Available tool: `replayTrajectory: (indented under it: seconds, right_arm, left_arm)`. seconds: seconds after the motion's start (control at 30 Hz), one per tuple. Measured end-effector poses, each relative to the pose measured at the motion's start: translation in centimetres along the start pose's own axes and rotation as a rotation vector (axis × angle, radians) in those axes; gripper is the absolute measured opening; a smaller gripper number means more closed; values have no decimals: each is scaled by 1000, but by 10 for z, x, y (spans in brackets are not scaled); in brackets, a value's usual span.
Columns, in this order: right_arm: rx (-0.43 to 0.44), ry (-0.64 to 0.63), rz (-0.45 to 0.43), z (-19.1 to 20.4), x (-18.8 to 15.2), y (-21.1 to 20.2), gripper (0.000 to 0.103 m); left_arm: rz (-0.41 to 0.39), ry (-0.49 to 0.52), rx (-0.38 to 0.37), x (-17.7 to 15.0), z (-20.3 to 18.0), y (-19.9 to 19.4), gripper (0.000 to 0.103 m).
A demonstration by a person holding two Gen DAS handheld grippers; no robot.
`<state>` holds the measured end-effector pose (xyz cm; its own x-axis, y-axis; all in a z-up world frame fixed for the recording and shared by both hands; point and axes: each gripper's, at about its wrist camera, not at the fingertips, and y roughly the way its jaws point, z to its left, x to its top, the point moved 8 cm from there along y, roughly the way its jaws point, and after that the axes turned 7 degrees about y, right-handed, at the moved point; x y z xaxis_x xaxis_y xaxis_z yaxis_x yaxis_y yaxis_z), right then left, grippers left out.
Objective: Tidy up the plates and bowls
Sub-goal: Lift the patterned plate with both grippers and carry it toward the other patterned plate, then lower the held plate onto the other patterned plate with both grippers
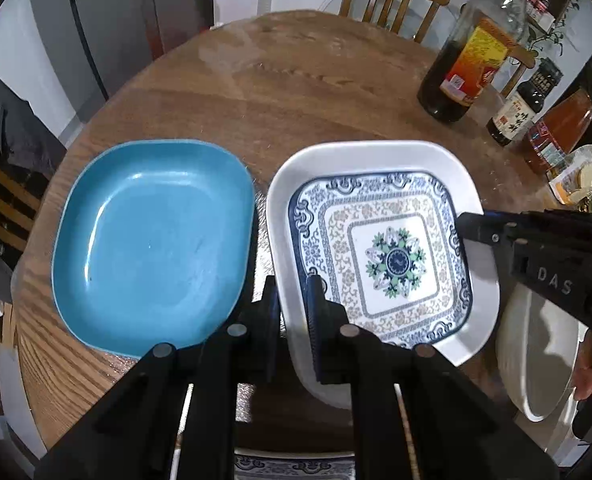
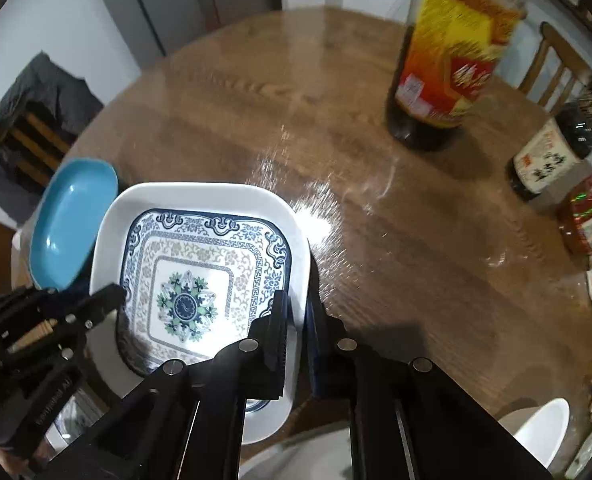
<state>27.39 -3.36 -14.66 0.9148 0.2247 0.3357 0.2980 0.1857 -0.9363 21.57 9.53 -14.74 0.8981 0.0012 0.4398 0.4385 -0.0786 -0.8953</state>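
On the round wooden bench [image 1: 280,92] the biggest pieces are two square dishes side by side: a blue plate [image 1: 152,244] and a white plate [image 1: 375,156], the white one carrying a smaller patterned plate [image 1: 383,260] nested inside it. Both sit at the near edge, almost touching each other.

Left tongs [image 1: 292,312] are clamped on the white plate's near-left rim, one finger outside the wall and one inside. Right tongs [image 2: 296,328] are closed on the opposite rim of the same plate, as the right wrist view shows; whether the inner pad also catches the patterned plate's edge cannot be told. A white bowl [image 1: 535,360] lies just beside that corner, and part of another white dish [image 2: 543,428] shows at the near right.

Bottles [image 1: 471,44] stand well apart on the far right of the bench.

My judgement: the step in hand is a two-sided lift of the stacked pair. To do it well, raise both sides together and keep the plate level, so the loose patterned plate does not slide. Keep clear of the blue plate's edge and the nearby bowl, and move slowly, since glazed rims are slippery under thin pads.
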Motion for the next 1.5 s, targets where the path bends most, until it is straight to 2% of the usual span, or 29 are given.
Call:
replayTrajectory:
  seconds: [0.23, 0.6, 0.97, 1.5]
  right_arm:
    - [35, 32, -102, -3, -1, -48, 11]
    - [106, 57, -207, 17, -6, -83, 11]
    - [170, 46, -224, 49, -34, -100, 11]
    - [225, 24, -211, 89, -84, -109, 11]
  left_arm:
    - [-71, 13, 12, 7, -4, -25, 12]
    - [-169, 28, 59, -2, 5, -65, 12]
    - [-210, 20, 96, -18, 24, -94, 12]
    - [-216, 14, 151, -68, 43, -119, 13]
